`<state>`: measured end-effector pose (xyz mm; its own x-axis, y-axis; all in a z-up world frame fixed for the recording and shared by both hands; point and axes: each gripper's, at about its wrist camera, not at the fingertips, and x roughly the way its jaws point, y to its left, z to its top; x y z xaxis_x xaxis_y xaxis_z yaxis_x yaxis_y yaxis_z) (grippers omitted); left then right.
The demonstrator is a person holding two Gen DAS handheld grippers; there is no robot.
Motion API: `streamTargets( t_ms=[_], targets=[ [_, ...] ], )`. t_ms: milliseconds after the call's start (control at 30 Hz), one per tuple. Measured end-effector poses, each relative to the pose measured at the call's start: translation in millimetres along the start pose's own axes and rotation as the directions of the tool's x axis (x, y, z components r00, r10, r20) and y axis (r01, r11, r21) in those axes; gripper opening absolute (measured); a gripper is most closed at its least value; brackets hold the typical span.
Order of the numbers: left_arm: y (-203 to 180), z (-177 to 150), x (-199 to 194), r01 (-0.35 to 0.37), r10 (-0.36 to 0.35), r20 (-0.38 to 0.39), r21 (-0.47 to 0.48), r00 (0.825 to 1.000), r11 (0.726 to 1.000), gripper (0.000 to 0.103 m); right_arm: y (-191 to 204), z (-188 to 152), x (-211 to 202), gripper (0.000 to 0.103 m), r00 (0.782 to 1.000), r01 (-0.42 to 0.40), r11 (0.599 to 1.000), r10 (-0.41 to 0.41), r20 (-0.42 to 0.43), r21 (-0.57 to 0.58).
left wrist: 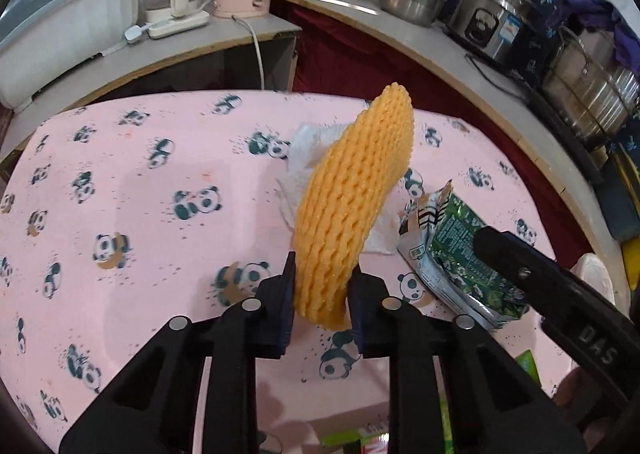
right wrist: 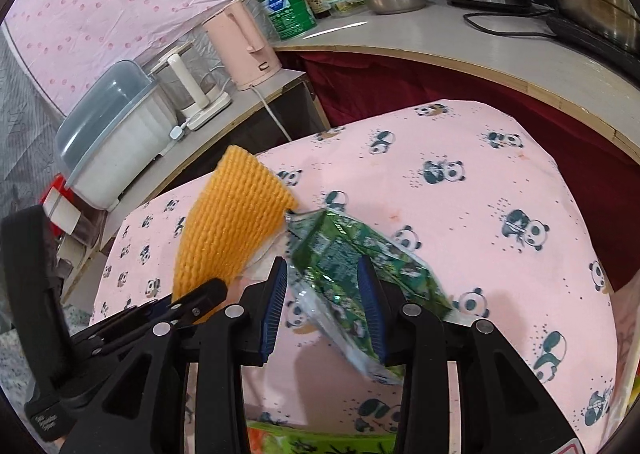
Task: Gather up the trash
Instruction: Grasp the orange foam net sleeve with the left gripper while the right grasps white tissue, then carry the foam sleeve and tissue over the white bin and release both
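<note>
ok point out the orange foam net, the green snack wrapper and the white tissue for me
orange foam net [left wrist: 356, 206]: left wrist view, middle of its mesh body
green snack wrapper [right wrist: 340, 250]: right wrist view, printed face between the fingers
white tissue [left wrist: 298, 158]: left wrist view, crumpled part left of the net

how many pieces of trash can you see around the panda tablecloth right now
3. The orange foam net is clamped in the left gripper. The green wrapper is in the right gripper. A white paper towel lies on the tablecloth behind the net. More may be hidden.
</note>
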<state>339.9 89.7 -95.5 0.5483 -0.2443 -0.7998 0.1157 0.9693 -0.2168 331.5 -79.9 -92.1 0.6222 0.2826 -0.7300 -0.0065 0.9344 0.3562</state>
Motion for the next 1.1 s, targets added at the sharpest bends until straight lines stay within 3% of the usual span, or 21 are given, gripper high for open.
streamTargets(
  t_ms=[133, 267, 467, 633, 700, 767, 833, 1100],
  targets=[
    [18.8, 3.6, -24.4, 0.0, 0.003, 0.046, -0.063, 0.999, 0.998, 0.021, 22.2, 2.1, 5.0, 0.036, 0.999, -0.033, 0.999, 0.033, -0.005, -0.044],
    [37.3, 9.6, -40.2, -0.07, 0.08, 0.092, -0.105, 0.993, 0.992, 0.021, 45.2, 3.1, 23.2, 0.036, 0.998, -0.056, 0.995, 0.054, -0.03, -0.082],
    [64.3, 18.3, -35.7, -0.134, 0.15, 0.088, -0.165, 0.985, 0.977, 0.021, 66.7, 13.8, 60.4, 0.036, 0.996, -0.05, 0.994, 0.043, -0.077, -0.092],
    [76.6, 20.7, -23.8, -0.14, 0.155, 0.064, -0.194, 0.986, 0.971, 0.021, 66.9, 25.5, 91.2, 0.036, 0.992, 0.004, 0.997, -0.013, -0.125, -0.071],
    [78.0, 20.5, -20.1, -0.139, 0.153, 0.057, -0.198, 0.987, 0.97, 0.021, 64.4, 25.8, 103.0, 0.031, 0.987, 0.005, 0.998, -0.015, -0.163, -0.057],
    [77.6, 18.4, -18.4, -0.137, 0.15, 0.052, -0.198, 0.987, 0.971, 0.021, 63.0, 22.8, 106.2, 0.018, 0.986, 0.031, 0.997, -0.041, -0.163, -0.067],
    [76.2, 16.2, -17.0, -0.137, 0.149, 0.047, -0.194, 0.988, 0.971, 0.021, 64.1, 20.1, 105.3, 0.011, 0.985, 0.038, 0.994, -0.054, -0.166, -0.1],
    [57.9, -10.1, -29.5, -0.119, 0.123, 0.016, -0.174, 0.992, 0.978, 0.021, 66.5, -19.8, 73.2, 0.008, 0.976, 0.004, 0.986, -0.04, -0.215, -0.165]
  ],
)
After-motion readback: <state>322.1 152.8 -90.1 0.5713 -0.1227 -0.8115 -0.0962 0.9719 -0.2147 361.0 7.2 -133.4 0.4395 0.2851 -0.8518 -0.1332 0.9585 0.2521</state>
